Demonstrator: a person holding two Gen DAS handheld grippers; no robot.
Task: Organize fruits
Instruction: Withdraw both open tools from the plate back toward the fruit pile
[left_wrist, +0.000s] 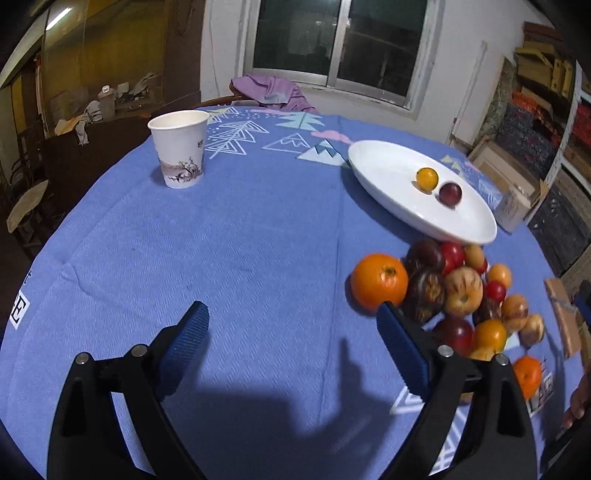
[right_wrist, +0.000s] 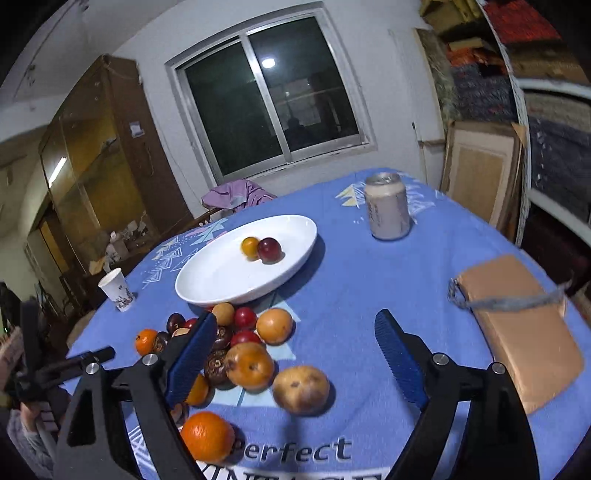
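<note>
A white oval plate (left_wrist: 388, 173) (right_wrist: 221, 280) on the blue tablecloth holds a small yellow fruit (left_wrist: 427, 178) (right_wrist: 250, 246) and a dark red fruit (left_wrist: 450, 194) (right_wrist: 269, 250). In front of the plate lies a pile of several fruits (left_wrist: 461, 291) (right_wrist: 236, 350), with a big orange (left_wrist: 379, 280) at its left edge and another orange (right_wrist: 207, 436) nearest the right wrist camera. My left gripper (left_wrist: 291, 325) is open and empty, just left of the pile. My right gripper (right_wrist: 295, 332) is open and empty, above the pile's right side and a brown speckled fruit (right_wrist: 301, 389).
A paper cup (left_wrist: 181, 148) (right_wrist: 116, 288) stands at the table's far left. A drink can (right_wrist: 387, 206) stands at the back right. A brown wrapped block (right_wrist: 521, 328) lies on the right. A chair with purple cloth (left_wrist: 273, 90) is behind the table.
</note>
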